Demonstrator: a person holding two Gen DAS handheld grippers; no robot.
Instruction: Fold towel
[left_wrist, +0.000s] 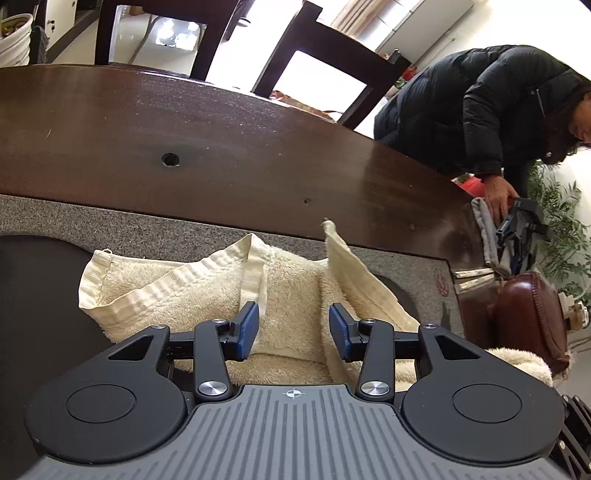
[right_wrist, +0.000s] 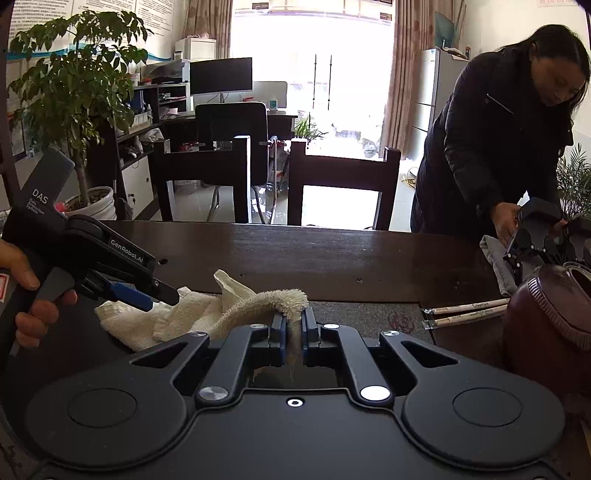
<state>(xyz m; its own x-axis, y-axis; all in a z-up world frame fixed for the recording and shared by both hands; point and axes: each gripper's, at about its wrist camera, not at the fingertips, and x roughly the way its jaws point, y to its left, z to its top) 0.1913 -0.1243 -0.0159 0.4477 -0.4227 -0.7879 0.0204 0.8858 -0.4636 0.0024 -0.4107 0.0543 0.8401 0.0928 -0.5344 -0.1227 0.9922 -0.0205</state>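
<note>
the cream towel (left_wrist: 288, 295) lies crumpled on the grey mat (left_wrist: 110, 221) at the near edge of the dark table (left_wrist: 184, 129), not yet squared into a fold. the left gripper (left_wrist: 293, 326) stands with its jaws spread, pads clear of the cloth, nothing between them but towel pile below. the right gripper (right_wrist: 293, 326) has its jaws pressed together on a towel edge, pinching a raised ridge of it.

judgement: the step in hand looks like carrying the pinched edge across to make a fold. to do it well, the right gripper should hold its pinch and lay the edge flat over the rest, while the left gripper takes the matching corner so the 2 edges travel together and align.

the right wrist view shows the left gripper (right_wrist: 162, 291) from the side, held by a hand (right_wrist: 26, 295), its tips at the towel's left part; the left wrist view does not show the right gripper at all. both show another person (right_wrist: 498, 129) at the table's far end.
</note>
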